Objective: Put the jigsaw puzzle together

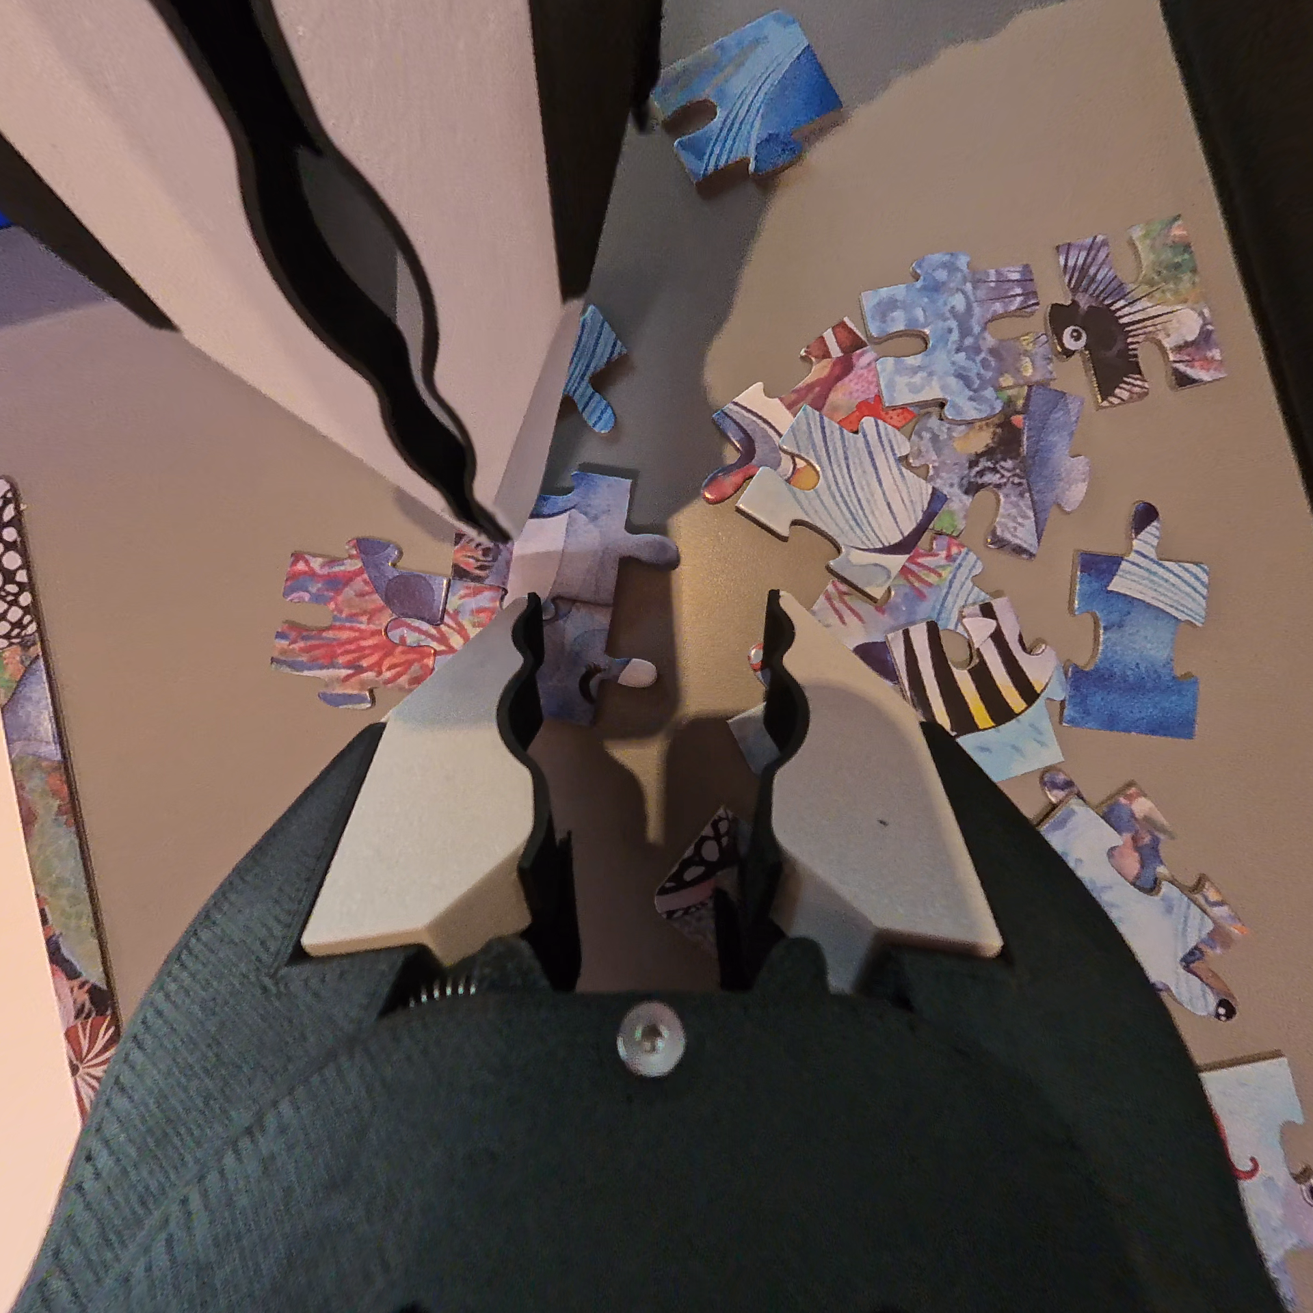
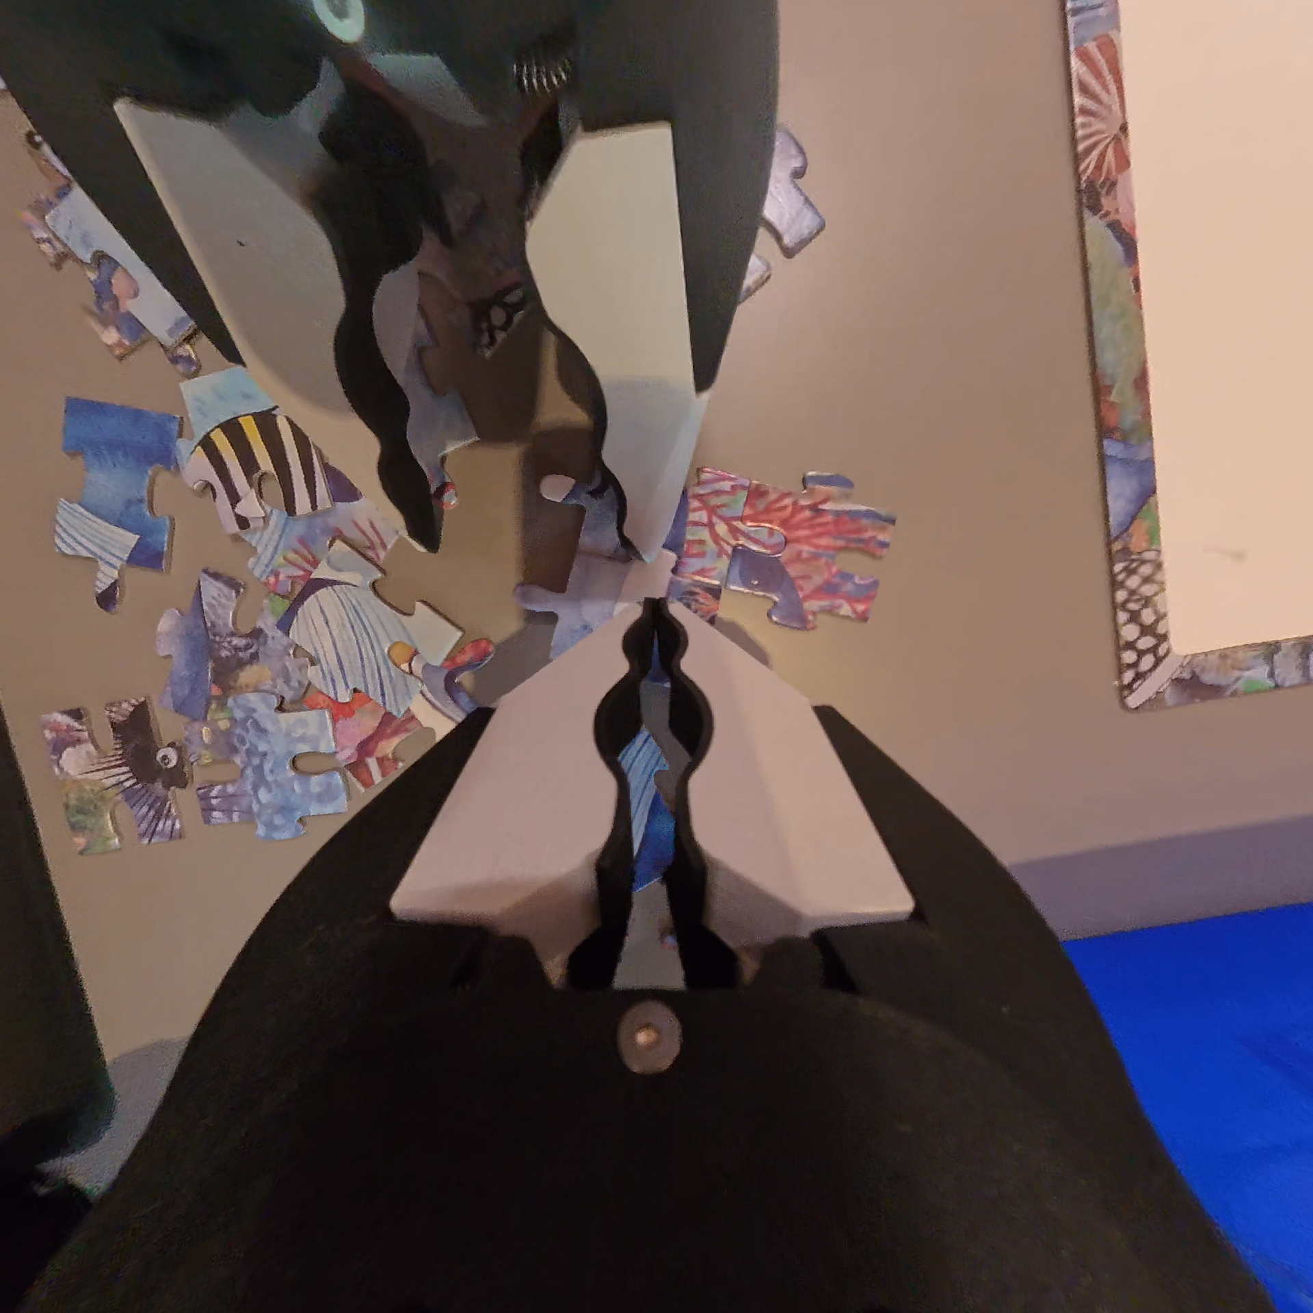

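A small joined cluster lies on the tan table [image 1: 177, 440]: red coral pieces [image 1: 355, 625] joined to blue-grey pieces [image 1: 590, 540]. My left gripper [image 1: 652, 611] is open just above the table, its left finger [image 1: 497, 654] over the edge of the blue-grey pieces, and nothing is pressed between the pads. My right gripper [image 2: 654, 604] is shut, with its tips at the seam between the coral pieces [image 2: 796, 547] and the blue-grey pieces [image 2: 590, 597]. It also shows in the left wrist view [image 1: 490, 526], coming in from the upper left. I see no piece clamped in it.
A heap of loose pieces [image 1: 924, 462] lies to the right of my left gripper, and it also shows in the right wrist view [image 2: 284, 639]. The puzzle frame with its printed border [image 2: 1108, 426] lies beyond the coral pieces. A blue striped piece [image 1: 590, 369] lies behind the right gripper's fingers. A blue cloth [image 2: 1208, 1066] lies off the table edge.
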Demonstrator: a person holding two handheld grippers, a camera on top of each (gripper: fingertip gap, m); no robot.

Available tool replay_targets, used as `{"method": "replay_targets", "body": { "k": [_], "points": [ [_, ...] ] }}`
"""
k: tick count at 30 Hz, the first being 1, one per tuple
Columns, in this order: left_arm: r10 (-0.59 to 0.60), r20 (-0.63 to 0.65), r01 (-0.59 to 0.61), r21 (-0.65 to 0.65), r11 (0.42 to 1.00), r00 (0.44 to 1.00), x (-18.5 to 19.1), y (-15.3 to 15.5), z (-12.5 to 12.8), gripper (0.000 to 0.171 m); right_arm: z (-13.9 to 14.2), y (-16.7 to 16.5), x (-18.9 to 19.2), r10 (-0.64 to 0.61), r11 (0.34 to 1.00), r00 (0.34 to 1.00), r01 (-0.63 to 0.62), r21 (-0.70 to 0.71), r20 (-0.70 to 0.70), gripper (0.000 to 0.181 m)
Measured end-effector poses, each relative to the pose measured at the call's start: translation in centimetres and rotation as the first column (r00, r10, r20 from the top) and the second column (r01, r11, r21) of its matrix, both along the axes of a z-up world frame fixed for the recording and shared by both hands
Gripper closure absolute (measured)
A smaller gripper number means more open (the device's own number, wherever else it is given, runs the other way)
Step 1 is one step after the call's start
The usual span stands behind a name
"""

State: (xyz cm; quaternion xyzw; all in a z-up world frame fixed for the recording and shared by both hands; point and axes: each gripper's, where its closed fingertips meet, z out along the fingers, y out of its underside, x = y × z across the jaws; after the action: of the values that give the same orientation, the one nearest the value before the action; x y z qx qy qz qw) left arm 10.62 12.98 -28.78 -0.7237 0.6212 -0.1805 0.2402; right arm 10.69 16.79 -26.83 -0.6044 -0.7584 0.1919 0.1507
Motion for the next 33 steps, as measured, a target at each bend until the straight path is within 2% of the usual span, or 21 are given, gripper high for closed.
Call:
{"method": "replay_targets", "body": {
  "k": [7,10,16,25,28,30,33],
  "points": [
    [0.004,0.036,-0.004,-0.007,1.000,0.999,-0.4,0.1,0.7,0.108,-1.6,-0.5,-0.4,0.001,0.999,1.000,-0.001,-0.037,0.011,0.181],
    [0.014,0.043,-0.013,-0.007,1.000,0.999,-1.1,0.3,1.3,0.109,-1.6,-0.5,-0.4,-0.003,0.999,1.000,0.003,-0.045,-0.003,0.181],
    [0.015,-0.017,-0.015,0.000,1.000,1.000,-2.4,-0.1,0.4,0.107,-1.4,-0.3,-0.3,-0.012,1.000,1.000,0.012,-0.020,0.011,0.181],
    [0.012,-0.018,-0.012,-0.040,0.999,1.000,-2.6,-0.7,0.1,0.107,0.1,-0.6,-1.9,-0.024,1.000,0.994,0.025,0.000,-0.103,0.181],
    [0.014,-0.020,-0.015,-0.040,0.999,1.000,-2.6,-0.7,0.1,0.106,-1.6,-0.4,-1.7,-0.034,0.999,0.999,0.035,0.016,-0.038,0.181],
    [0.018,-0.016,-0.019,-0.043,0.999,1.000,-2.6,-0.7,0.1,0.106,-1.5,-0.4,-1.7,-0.031,0.999,0.999,0.032,0.018,-0.035,0.181],
    [0.017,-0.015,-0.018,-0.044,0.999,1.000,-2.6,-0.7,0.1,0.105,0.2,-0.9,-2.5,-0.020,1.000,0.993,0.021,0.012,-0.117,0.181]
  ]
}}
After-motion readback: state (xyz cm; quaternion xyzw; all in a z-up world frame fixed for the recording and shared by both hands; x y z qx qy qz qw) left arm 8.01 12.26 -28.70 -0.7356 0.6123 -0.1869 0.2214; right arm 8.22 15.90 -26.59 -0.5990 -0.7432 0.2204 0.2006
